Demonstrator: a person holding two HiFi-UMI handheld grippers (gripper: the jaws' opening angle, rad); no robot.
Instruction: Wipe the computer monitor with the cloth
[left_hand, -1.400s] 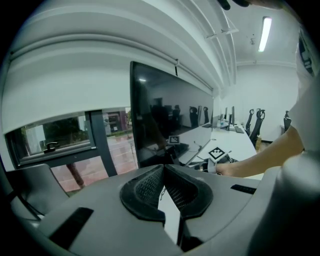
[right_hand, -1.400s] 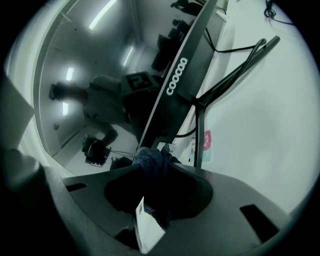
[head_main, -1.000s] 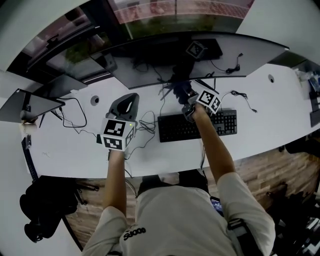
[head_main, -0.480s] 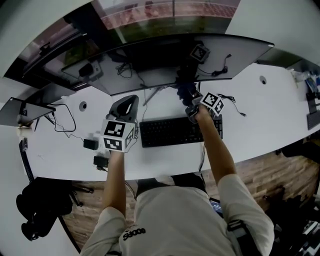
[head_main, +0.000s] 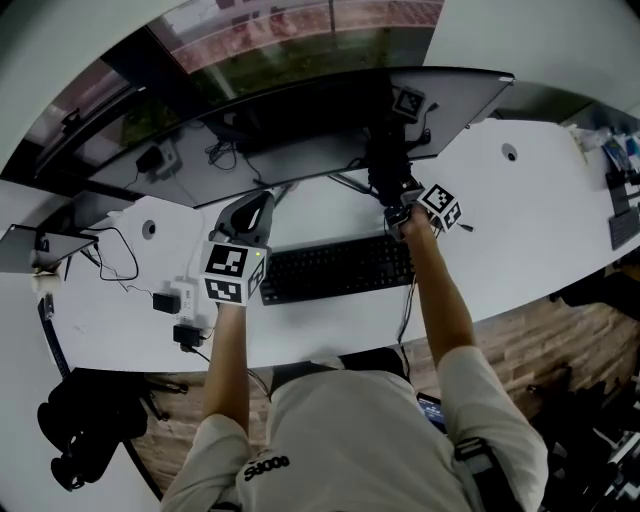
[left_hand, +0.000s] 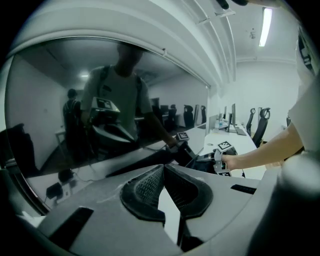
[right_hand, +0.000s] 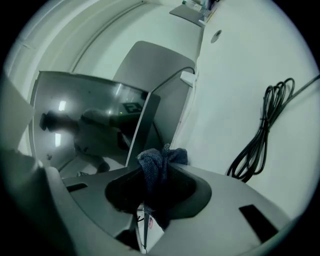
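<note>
Pinching the blue-grey cloth (right_hand: 161, 162) between its closed jaws, the right gripper (right_hand: 154, 187) is held up to the lower part of the curved monitor (head_main: 300, 125), right of the screen's middle. The cloth sits bunched in the jaws, with a tuft standing past the tips toward the screen and a fold hanging below them. Whether it touches the glass cannot be told. The left gripper (left_hand: 163, 170) faces the screen above the white desk (head_main: 520, 220), just left of the black keyboard (head_main: 335, 268). Its jaw tips meet on nothing, well apart from the cloth.
</note>
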